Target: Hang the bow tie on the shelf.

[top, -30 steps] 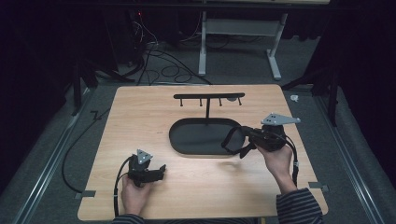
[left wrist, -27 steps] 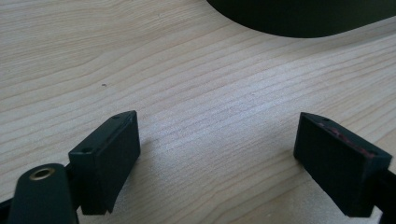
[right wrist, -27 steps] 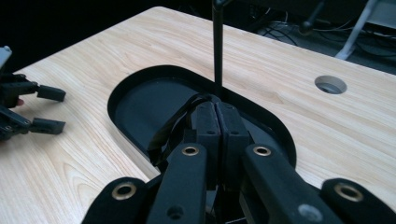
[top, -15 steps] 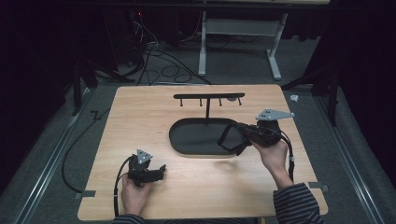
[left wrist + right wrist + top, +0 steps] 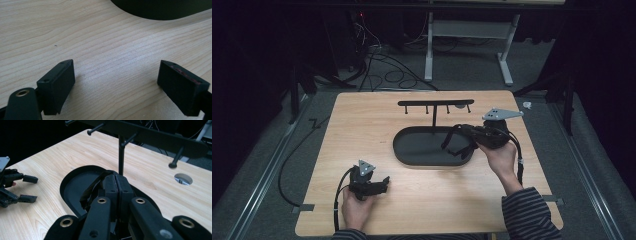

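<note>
Jaws of the right gripper [image 5: 115, 185] pinch a black strap [image 5: 90, 188] above the oval tray [image 5: 404, 150]; left gripper [image 5: 116, 87] rests spread wide on the bench [image 5: 362, 125].

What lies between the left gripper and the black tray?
Only bare wooden tabletop separates the left gripper from the black tray, seen in the high and left gripper views.
</note>
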`<state>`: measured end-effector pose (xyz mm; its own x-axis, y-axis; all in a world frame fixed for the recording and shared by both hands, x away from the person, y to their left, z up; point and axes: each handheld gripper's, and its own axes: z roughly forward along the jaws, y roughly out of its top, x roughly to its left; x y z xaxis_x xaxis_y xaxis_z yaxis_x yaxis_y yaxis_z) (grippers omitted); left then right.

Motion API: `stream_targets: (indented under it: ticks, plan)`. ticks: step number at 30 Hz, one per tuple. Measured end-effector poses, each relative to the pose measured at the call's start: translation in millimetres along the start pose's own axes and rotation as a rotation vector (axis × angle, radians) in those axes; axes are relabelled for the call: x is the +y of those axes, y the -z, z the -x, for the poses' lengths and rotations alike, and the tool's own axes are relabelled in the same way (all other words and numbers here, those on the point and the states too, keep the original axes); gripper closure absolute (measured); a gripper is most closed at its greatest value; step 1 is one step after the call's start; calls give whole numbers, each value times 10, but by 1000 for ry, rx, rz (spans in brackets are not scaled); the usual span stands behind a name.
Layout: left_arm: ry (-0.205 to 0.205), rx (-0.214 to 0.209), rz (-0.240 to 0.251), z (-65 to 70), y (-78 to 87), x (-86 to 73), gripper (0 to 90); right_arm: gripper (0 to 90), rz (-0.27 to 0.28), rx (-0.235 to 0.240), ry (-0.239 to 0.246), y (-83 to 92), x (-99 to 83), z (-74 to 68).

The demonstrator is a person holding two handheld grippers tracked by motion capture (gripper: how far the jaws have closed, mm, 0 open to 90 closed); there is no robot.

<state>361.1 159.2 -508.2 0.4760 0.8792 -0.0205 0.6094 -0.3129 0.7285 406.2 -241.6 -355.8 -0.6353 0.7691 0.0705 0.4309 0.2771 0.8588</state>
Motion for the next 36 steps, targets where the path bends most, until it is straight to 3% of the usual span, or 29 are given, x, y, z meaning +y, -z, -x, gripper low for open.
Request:
stream_targets:
  ticks: [17, 22, 24, 36]
  plan:
    - [-2, -2, 1, 1, 1, -1, 153, 900, 25, -7, 22, -40, 139, -34]
    - [-2, -2, -1, 1, 5, -2, 154, 900, 38, -9, -4, -23, 157, -13]
    - [-2, -2, -1, 1, 5, -2, 154, 900, 34, -20, 14, -33, 192, -48]
    - [-1, -2, -1, 0, 4, -2, 155, 900, 44, -28, 12, -94, 418, -19]
